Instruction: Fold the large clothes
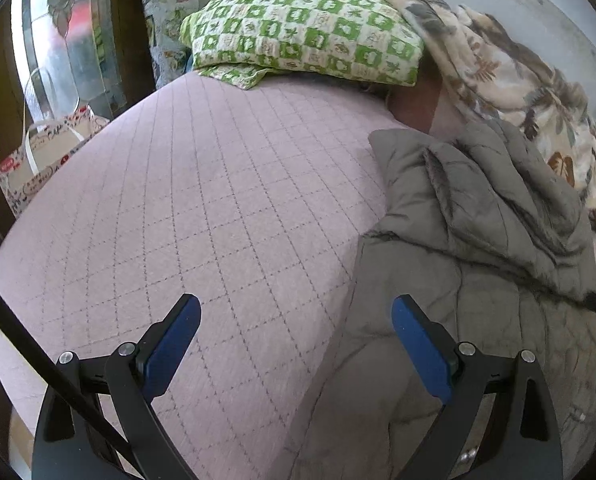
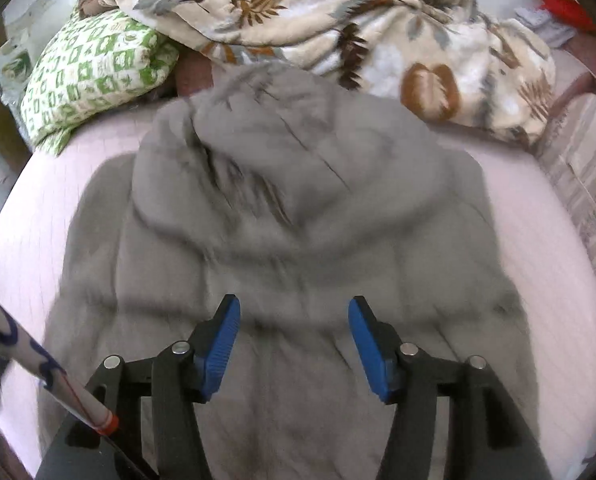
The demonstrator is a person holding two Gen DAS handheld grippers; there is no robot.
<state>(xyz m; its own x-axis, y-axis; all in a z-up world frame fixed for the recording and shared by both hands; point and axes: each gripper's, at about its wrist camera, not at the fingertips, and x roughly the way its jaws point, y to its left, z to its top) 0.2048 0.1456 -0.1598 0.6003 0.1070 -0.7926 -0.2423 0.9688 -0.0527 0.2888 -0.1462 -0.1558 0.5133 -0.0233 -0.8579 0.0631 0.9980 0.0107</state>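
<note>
In the left wrist view, the left gripper [image 1: 295, 344] hangs with its jaws spread wide and nothing between them. Its left finger stands over bare bed [image 1: 201, 208]; its right finger stands over the left border of the coat [image 1: 470, 248]. The grey quilted coat lies flat along the bed's right side, hood with fur trim toward the head end, where its top corner stops short of the pillow [image 1: 302, 36]. Everything left of the coat, out to the bed's left edge, is open pink quilted cover. A patterned paper bag [image 1: 33, 168] stands just off that left edge, beside a mirrored door. The green-checked pillow sits at the head end, and a leaf-print blanket [image 1: 510, 76] is heaped along the right edge behind the coat, touching or overlapping the hood.

In the right wrist view, the right gripper [image 2: 293, 340] hangs above the middle of the coat [image 2: 281, 184], jaws moderately apart and empty, the pads clear of the fabric. The picture is blurred. The coat spreads both ways from the gripper, hood pointing to the head end. Strips of bare bed [image 2: 538, 216] show on either side of it, the right strip running to the bed's right edge. The blanket [image 2: 338, 28] is piled along the head end, its lower fold close to the hood; the pillow [image 2: 89, 76] lies at the far left corner. A white patterned stick with a red tip [image 2: 37, 364] crosses the lower left corner of the view.
</note>
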